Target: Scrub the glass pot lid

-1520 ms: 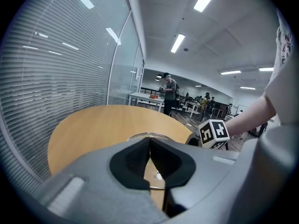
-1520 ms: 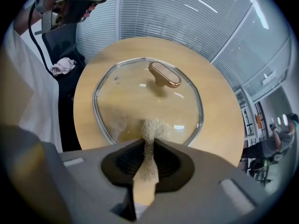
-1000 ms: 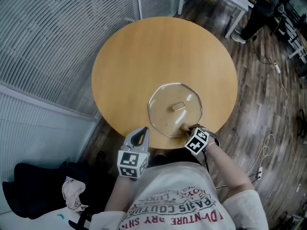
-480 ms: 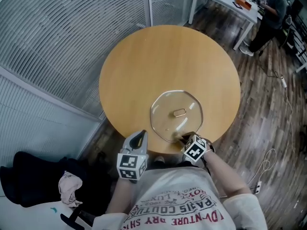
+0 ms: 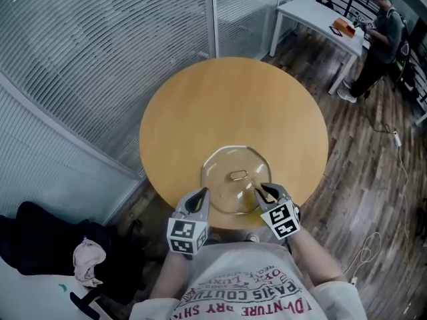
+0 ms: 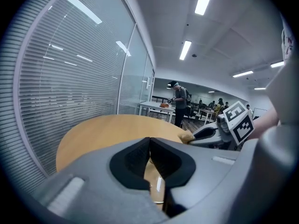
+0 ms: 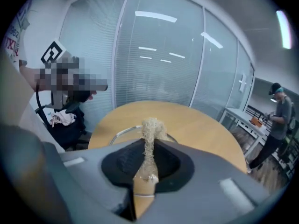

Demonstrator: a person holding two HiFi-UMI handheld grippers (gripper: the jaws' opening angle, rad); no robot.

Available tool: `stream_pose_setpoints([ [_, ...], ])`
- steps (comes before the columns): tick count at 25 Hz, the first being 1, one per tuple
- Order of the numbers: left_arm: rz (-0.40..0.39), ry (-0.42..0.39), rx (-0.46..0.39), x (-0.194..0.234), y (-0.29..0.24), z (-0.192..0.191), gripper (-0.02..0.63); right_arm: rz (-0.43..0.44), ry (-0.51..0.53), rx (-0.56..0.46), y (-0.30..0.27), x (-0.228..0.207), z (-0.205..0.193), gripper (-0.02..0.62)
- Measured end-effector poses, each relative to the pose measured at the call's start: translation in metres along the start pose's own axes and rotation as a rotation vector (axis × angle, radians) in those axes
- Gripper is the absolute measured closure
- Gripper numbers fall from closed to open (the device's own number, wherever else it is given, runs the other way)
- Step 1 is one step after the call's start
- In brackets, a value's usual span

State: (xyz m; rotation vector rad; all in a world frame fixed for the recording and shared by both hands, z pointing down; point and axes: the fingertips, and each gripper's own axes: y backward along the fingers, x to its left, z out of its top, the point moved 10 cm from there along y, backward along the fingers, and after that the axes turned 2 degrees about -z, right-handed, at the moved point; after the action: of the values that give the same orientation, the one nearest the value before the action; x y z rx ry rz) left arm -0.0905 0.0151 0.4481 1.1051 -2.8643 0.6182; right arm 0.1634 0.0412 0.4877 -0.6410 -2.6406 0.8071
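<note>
The glass pot lid [image 5: 223, 172] lies flat on the round wooden table [image 5: 200, 105], near its front edge, with a metal handle [image 5: 238, 175] in its middle. My right gripper [image 5: 262, 192] is over the lid's near right rim, shut on a tan fibrous scrub pad [image 7: 150, 129] that sticks out past the fingertips. The lid's rim [image 7: 120, 132] shows just beyond it. My left gripper [image 5: 199, 196] sits at the lid's near left rim, shut with nothing between its pads [image 6: 140, 155]. In the left gripper view the right gripper [image 6: 219, 132] and its pad [image 6: 187, 136] show at the right.
Glass walls with blinds [image 5: 100, 52] stand behind and left of the table. A white desk [image 5: 320, 15] with a person [image 5: 383, 29] beside it is at the far right. Dark bags and cloth [image 5: 53, 245] lie on the floor at my left.
My head has tilted, so the table sits lower in view. The left gripper has come forward to the lid's near left rim. The right gripper still holds the pad at the near right rim.
</note>
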Motion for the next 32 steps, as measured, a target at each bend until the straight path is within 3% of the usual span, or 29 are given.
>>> stream_pose_setpoints([
  [6, 0.009, -0.018, -0.031, -0.015, -0.004, 0.015, 0.598, -0.085, -0.025, -0.241, 0.037, -0.021, 0.028, 0.537],
  [11, 0.014, -0.037, -0.069, -0.026, -0.003, 0.029, 0.598, -0.11, -0.033, -0.357, 0.058, -0.029, 0.041, 0.538],
  [32, 0.017, -0.061, -0.117, -0.054, 0.002, 0.041, 0.598, -0.117, -0.099, -0.411, 0.086, -0.03, 0.045, 0.541],
])
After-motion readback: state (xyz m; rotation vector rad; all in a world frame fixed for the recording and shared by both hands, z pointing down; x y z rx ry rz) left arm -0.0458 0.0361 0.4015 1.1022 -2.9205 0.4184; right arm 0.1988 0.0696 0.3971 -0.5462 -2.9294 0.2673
